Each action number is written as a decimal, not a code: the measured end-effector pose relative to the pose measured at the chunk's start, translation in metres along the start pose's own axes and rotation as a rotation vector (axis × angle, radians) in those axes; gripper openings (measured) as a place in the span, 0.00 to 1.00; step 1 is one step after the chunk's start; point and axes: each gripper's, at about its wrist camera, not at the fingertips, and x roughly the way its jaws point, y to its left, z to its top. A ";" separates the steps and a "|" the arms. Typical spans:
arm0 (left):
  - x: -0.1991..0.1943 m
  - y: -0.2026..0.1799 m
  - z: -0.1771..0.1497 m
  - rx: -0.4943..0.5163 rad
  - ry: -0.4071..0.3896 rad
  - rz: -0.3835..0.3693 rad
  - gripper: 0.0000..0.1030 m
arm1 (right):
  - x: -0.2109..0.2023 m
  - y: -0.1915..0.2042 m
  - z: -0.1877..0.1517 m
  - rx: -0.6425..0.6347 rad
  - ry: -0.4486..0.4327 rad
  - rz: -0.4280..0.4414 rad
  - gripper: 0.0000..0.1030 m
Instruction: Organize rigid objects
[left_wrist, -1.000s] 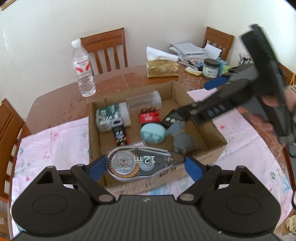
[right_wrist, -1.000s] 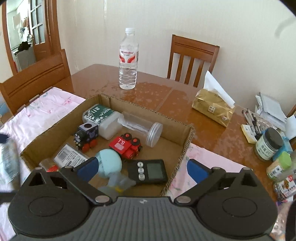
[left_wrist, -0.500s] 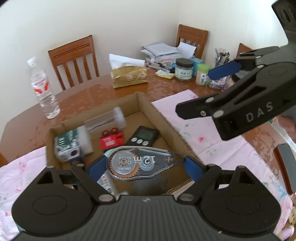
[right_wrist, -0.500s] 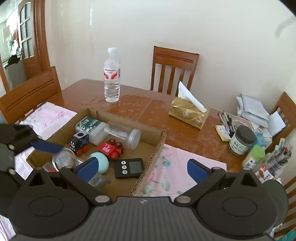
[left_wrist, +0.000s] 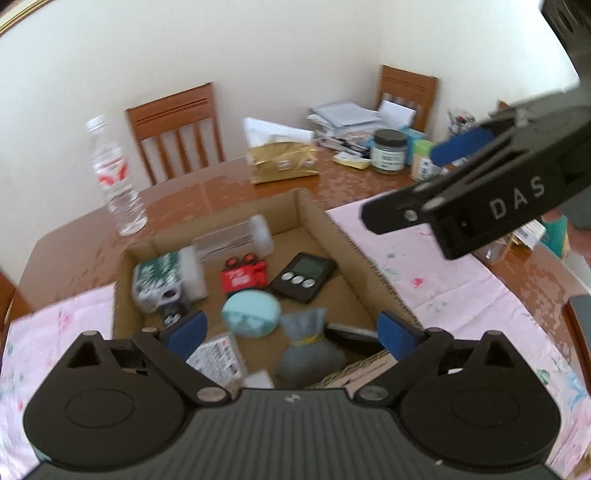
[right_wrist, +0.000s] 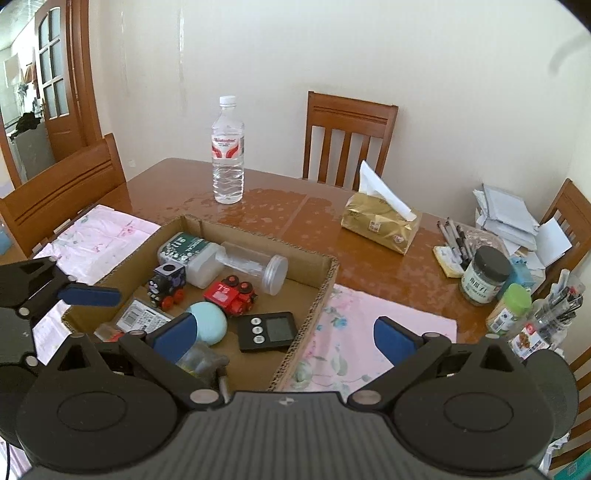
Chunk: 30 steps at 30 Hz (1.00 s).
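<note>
Left wrist view: the left gripper, at lower centre, has just been opening and stands spread with nothing between its jaws over the cardboard box; sinking lower, it could knock the teal round case. "DAS" reads on the right gripper, upper right. Right wrist view: the right gripper's jaws stand spread, empty; box mid-left, the bottle label is unreadable.

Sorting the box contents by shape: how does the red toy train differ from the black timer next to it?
The red toy train is bright red, chunky, with round black wheels; the black timer is flat, dark, with a grey screen and three round buttons. The train sits nearer the clear jar, the timer nearer the box's right wall. Both lie loose inside the cardboard box.
</note>
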 end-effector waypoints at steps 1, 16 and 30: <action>-0.003 0.005 -0.003 -0.030 0.003 0.008 0.95 | 0.000 0.003 0.000 0.007 0.011 -0.001 1.00; -0.047 0.053 -0.027 -0.305 0.104 0.161 0.95 | -0.012 0.061 -0.021 0.134 0.207 -0.148 1.00; -0.077 0.063 -0.017 -0.322 0.099 0.198 0.95 | -0.040 0.081 -0.019 0.216 0.205 -0.187 1.00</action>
